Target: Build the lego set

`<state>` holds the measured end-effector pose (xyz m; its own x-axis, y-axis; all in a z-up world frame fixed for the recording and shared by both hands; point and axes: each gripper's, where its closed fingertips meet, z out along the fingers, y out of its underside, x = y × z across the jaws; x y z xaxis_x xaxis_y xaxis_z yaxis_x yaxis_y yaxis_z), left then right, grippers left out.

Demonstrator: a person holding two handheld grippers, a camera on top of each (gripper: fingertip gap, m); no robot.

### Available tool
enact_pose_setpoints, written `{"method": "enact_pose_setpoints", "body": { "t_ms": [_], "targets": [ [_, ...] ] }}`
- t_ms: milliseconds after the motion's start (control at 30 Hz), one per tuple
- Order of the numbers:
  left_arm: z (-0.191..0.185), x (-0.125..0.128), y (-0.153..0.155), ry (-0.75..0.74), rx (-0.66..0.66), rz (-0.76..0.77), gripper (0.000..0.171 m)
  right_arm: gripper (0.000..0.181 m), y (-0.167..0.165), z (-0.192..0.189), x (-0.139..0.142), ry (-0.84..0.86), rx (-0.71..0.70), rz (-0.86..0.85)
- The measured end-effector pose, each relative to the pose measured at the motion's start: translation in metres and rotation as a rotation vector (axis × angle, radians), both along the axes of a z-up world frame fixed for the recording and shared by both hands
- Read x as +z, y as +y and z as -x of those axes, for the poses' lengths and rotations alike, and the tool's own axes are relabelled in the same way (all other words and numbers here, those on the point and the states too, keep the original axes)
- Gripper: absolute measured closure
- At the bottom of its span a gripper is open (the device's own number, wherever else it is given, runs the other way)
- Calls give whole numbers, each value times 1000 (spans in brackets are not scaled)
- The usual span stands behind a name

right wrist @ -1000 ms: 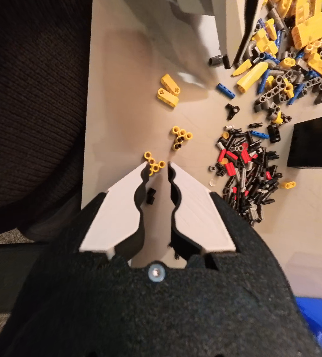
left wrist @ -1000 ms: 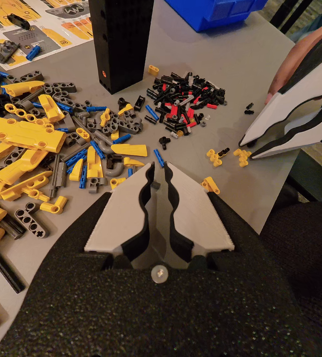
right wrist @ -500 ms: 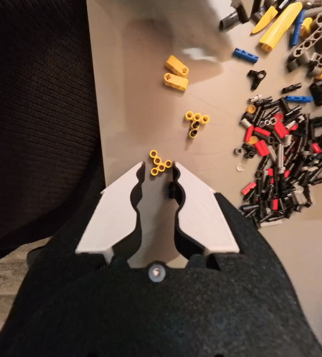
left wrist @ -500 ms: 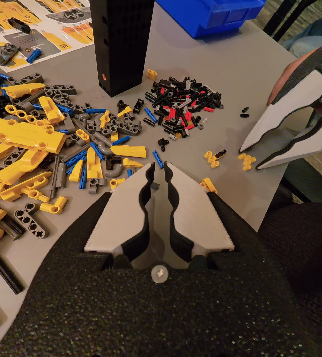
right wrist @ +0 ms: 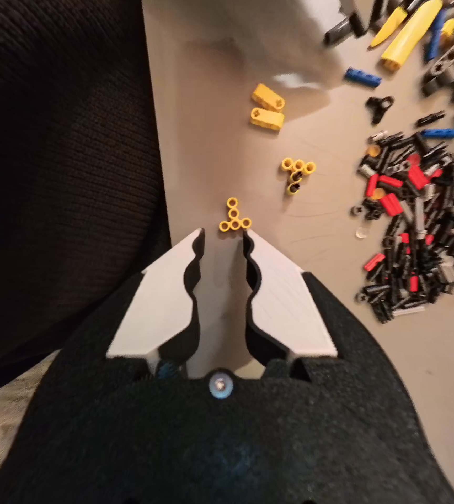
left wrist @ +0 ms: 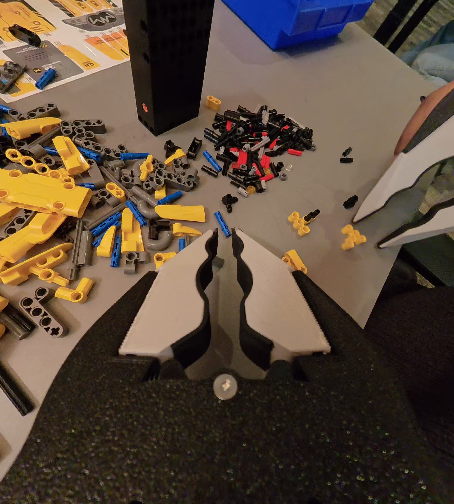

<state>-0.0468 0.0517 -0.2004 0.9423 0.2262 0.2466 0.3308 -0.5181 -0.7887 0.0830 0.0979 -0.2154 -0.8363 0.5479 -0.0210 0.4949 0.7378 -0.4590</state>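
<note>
My right gripper (right wrist: 223,231) is open and empty. Its tips sit just short of a small yellow T-shaped piece (right wrist: 234,218) that lies flat near the table edge. In the left wrist view the right gripper (left wrist: 366,233) is low over that same piece (left wrist: 352,237), and a small black pin (left wrist: 351,201) lies beside its upper finger. A second yellow T-piece with a black pin in it (right wrist: 298,173) lies a little farther on. My left gripper (left wrist: 224,231) has its jaws nearly together and holds nothing. Its tips are by a blue pin (left wrist: 222,227).
A heap of black, red and grey pins (left wrist: 255,152) lies mid-table, with a spread of yellow, grey and blue parts (left wrist: 56,204) to its left. A black upright block (left wrist: 168,62), a blue bin (left wrist: 310,19) and a printed sheet (left wrist: 43,35) stand behind. The table edge (right wrist: 155,136) borders dark knit fabric. The gap from one gripper's tips to the other's is roughly 15 cm. The black upright block (left wrist: 168,62) lies some 12 cm from my left tips, 20 cm from my right tips.
My right gripper has opened wider and drawn back to face the yellow T-piece. The black pin that was between its fingers now lies on the table. My left gripper has barely moved.
</note>
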Motion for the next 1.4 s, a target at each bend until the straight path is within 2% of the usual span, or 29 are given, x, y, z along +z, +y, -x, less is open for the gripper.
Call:
{"method": "enact_pose_setpoints", "body": {
  "t_ms": [233, 667, 767, 900, 967, 1167, 1400],
  "targets": [
    [0, 0, 0, 2, 0, -2, 162, 153, -8, 13, 3, 116, 78, -36],
    [0, 2, 0, -14, 0, -18, 162, 174, -14, 14, -5, 55, 115, -50],
    [0, 2, 0, -18, -1, -17, 162, 174, -15, 23, 6, 80, 69, -16],
    [0, 2, 0, -19, -1, -16, 162, 174, 1, 53, 26, 155, -109, 2],
    [0, 2, 0, -20, -2, -15, 162, 174, 10, 59, 26, 139, -160, -27],
    [0, 3, -1, -22, -2, -26, 162, 174, 11, 62, 14, 41, -163, -131],
    [1, 6, -1, -43, -3, -53, 162, 174, 1, 62, 16, -63, -160, -128]
  ]
}}
